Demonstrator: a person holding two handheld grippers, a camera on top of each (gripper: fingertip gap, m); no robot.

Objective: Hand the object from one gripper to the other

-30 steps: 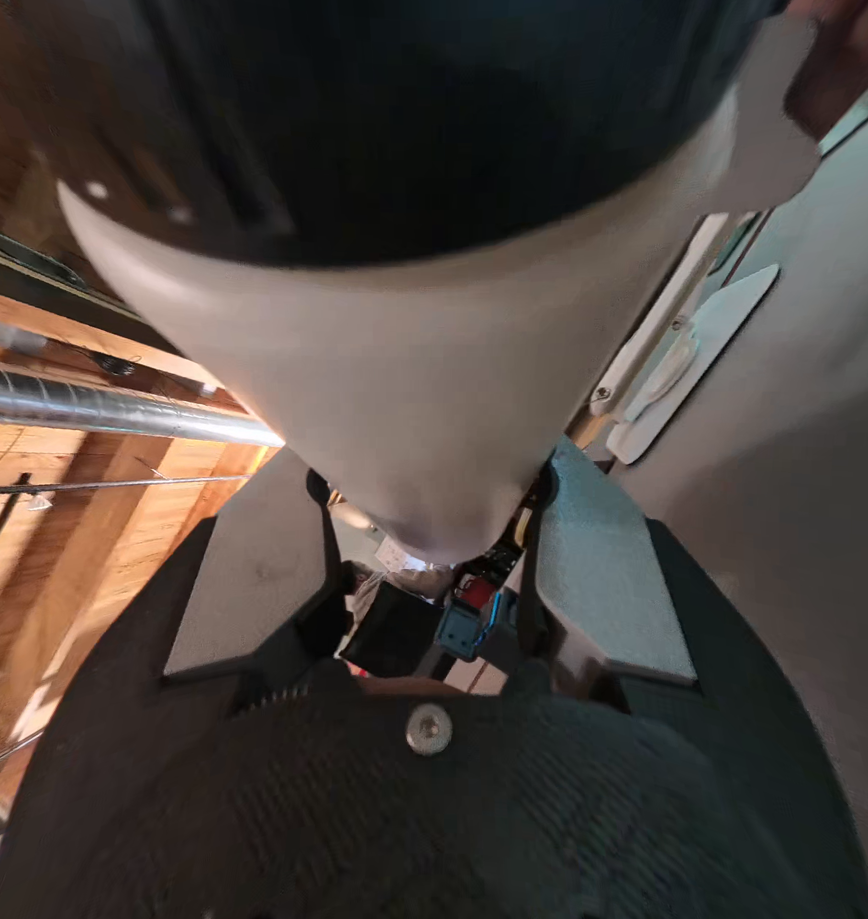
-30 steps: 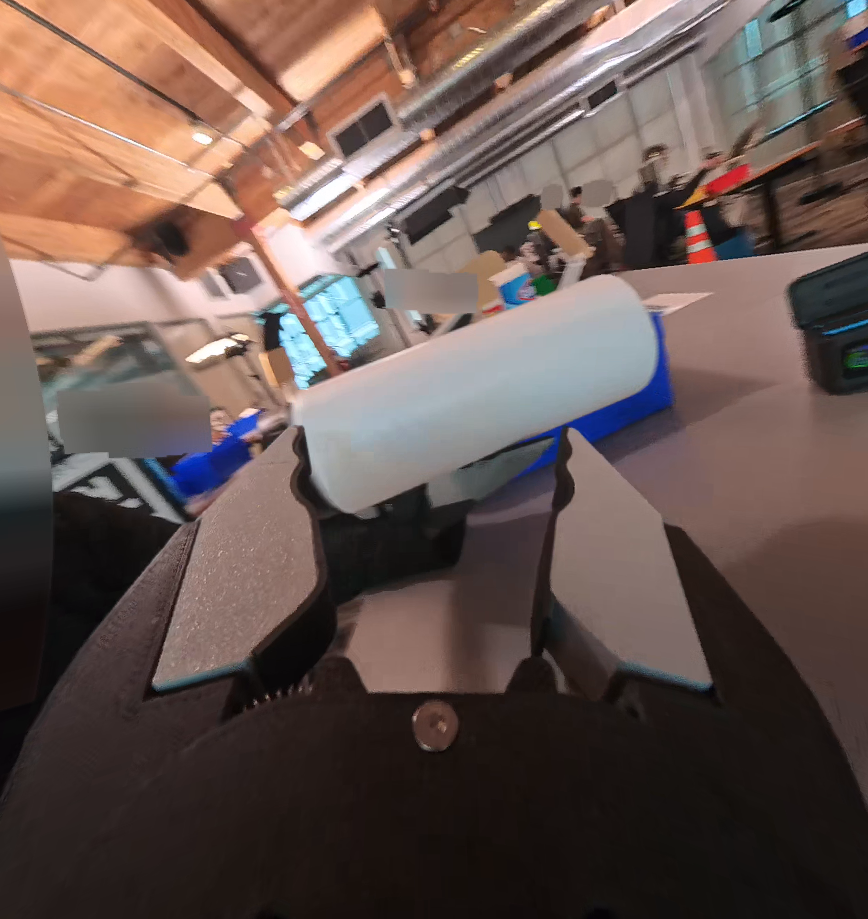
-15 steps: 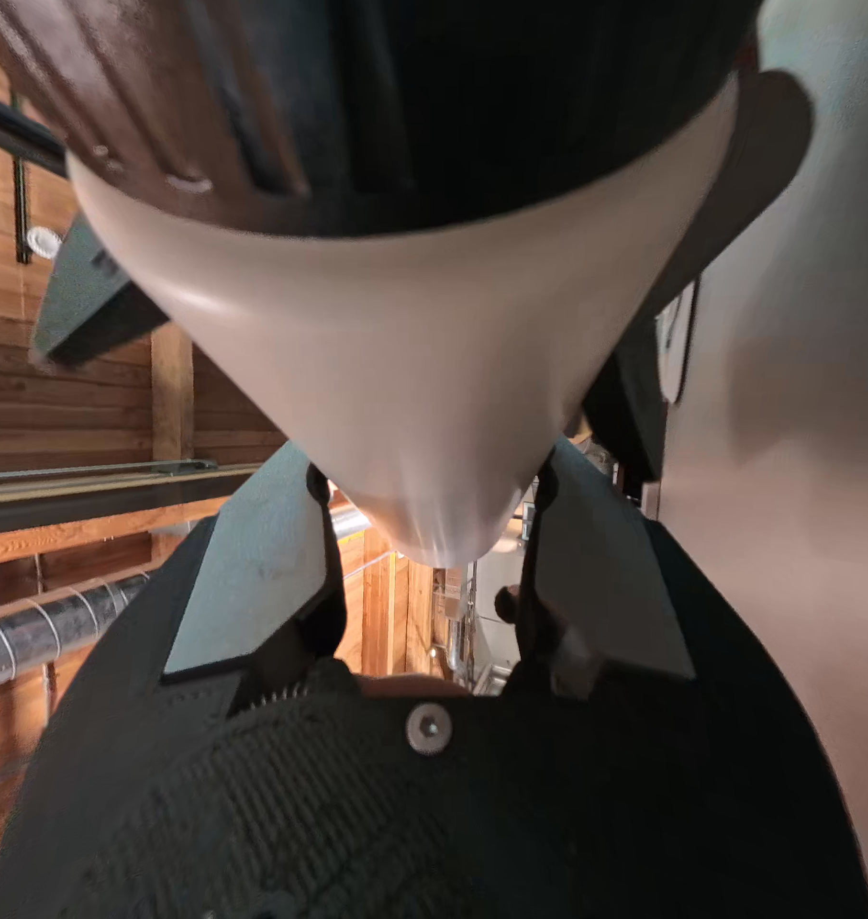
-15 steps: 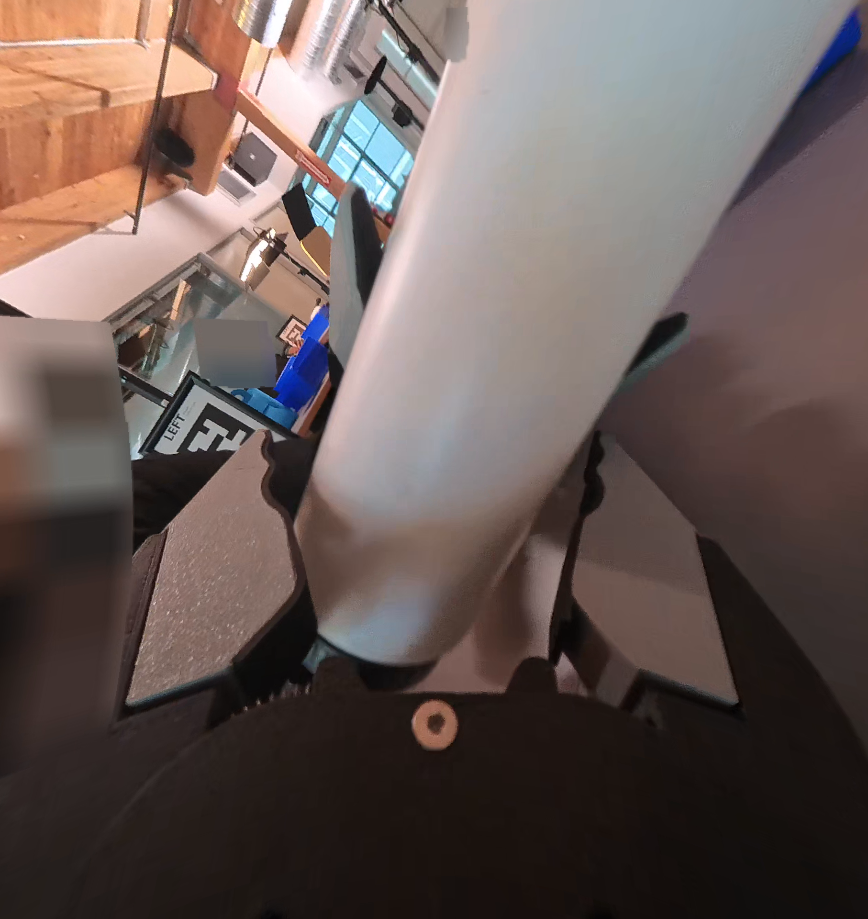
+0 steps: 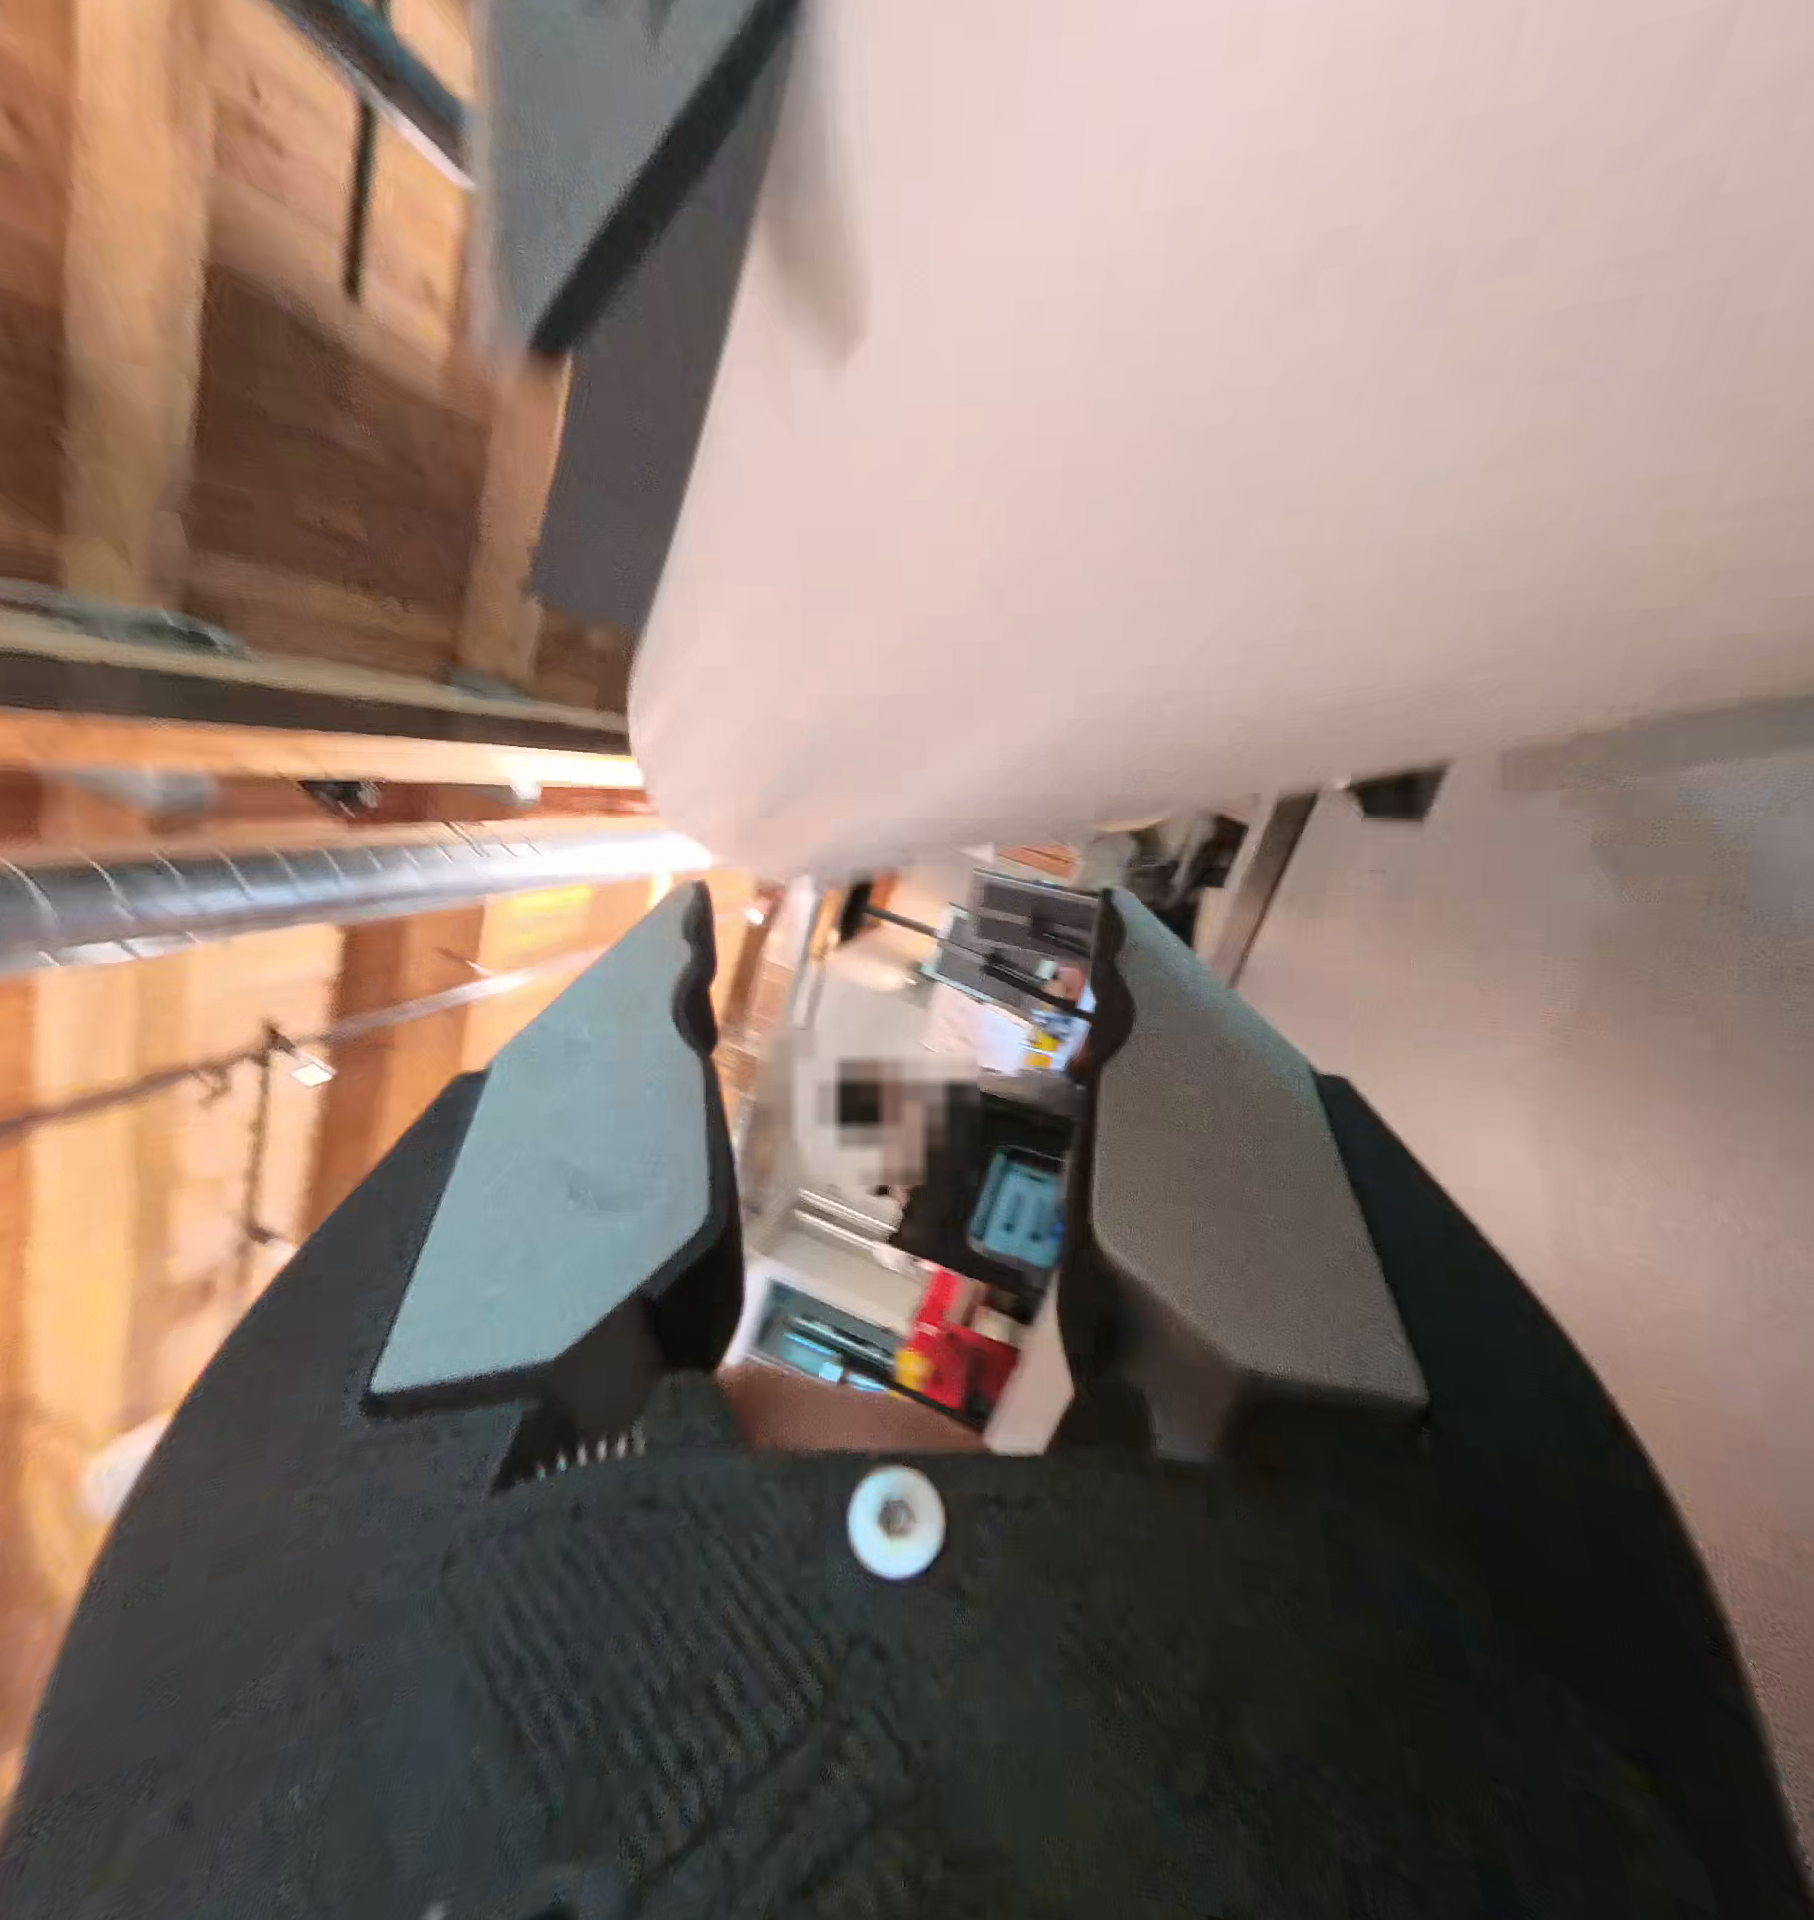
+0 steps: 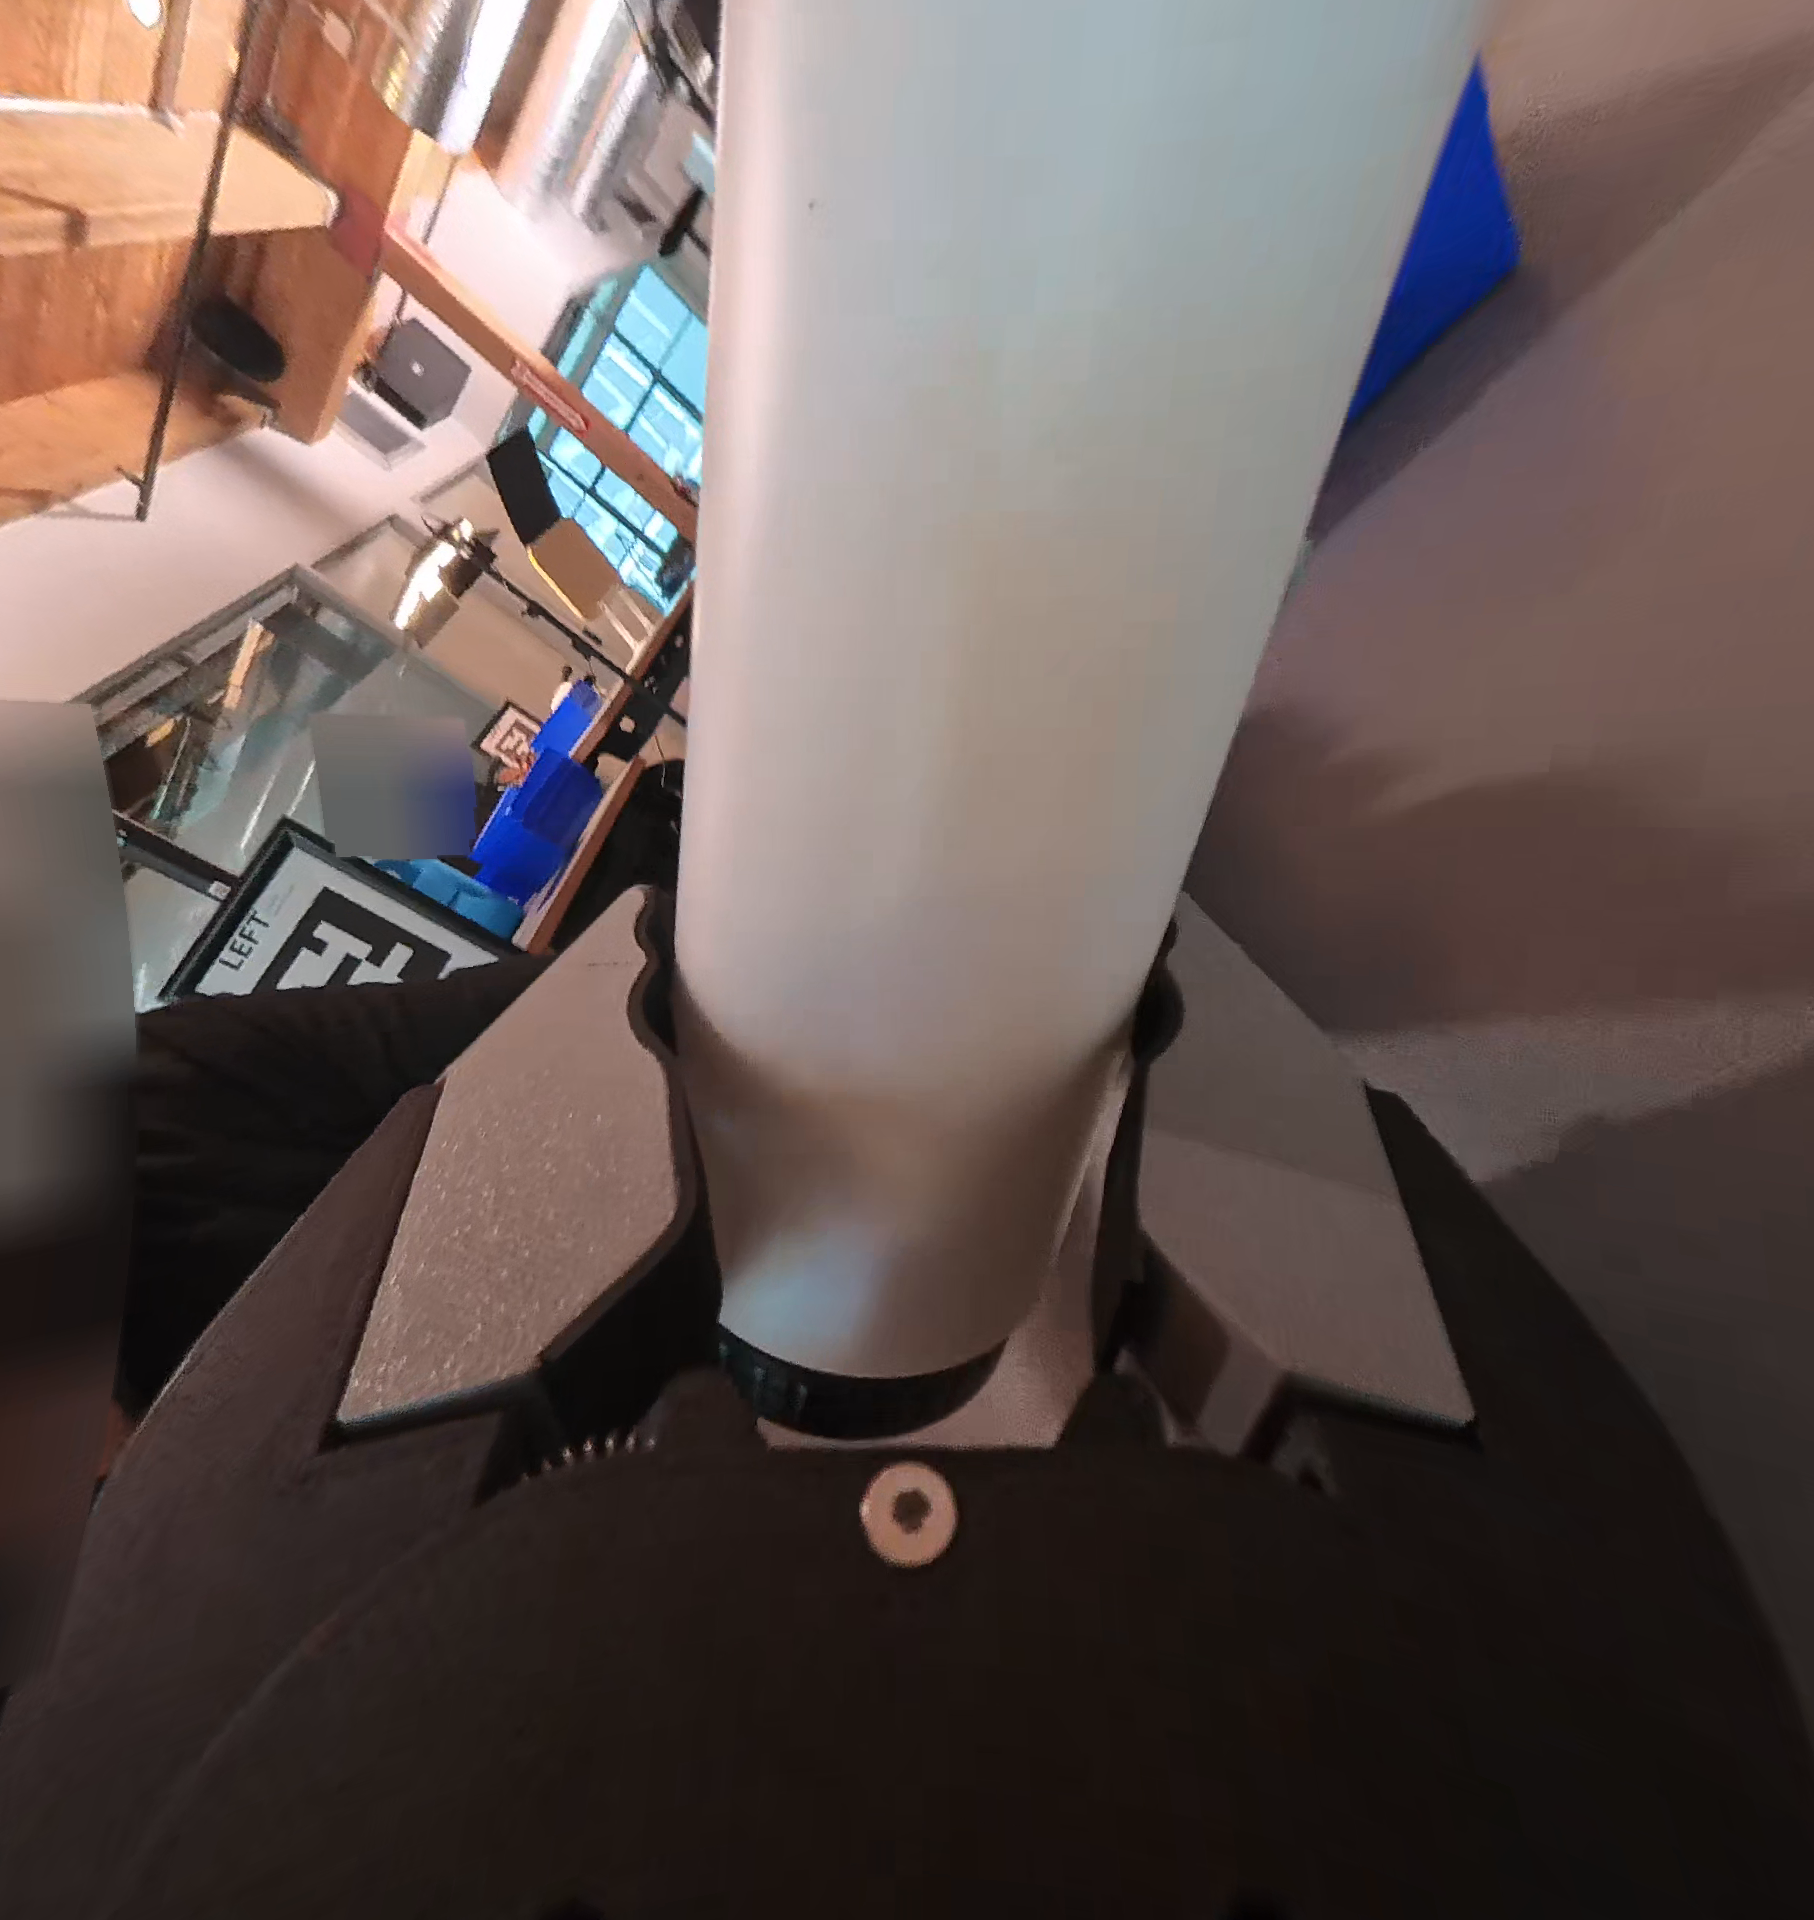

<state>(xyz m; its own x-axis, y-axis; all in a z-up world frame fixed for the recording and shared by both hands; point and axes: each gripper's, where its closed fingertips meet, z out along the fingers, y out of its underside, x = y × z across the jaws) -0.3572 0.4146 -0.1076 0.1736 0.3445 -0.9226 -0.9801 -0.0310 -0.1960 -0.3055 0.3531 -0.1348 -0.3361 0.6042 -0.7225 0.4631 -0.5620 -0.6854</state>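
The object is a white cylinder, a tall smooth tumbler with a dark rim at its near end. My right gripper is shut on its lower part, one finger on each side, and the cylinder runs forward and up out of view. In the left wrist view the same cylinder fills the upper right, just beyond my left gripper, which is open and empty. A grey finger of the right gripper lies against the cylinder's left side. The left gripper's black body shows at the left of the right wrist view.
A grey table top lies to the right, with a blue box on it behind the cylinder. The left wrist view is tilted and shows wooden beams and a metal duct, with a cluttered workshop far off between the fingers.
The left gripper has let go of the cylinder and drawn back from its end. The right gripper's fingers have closed on the cylinder.
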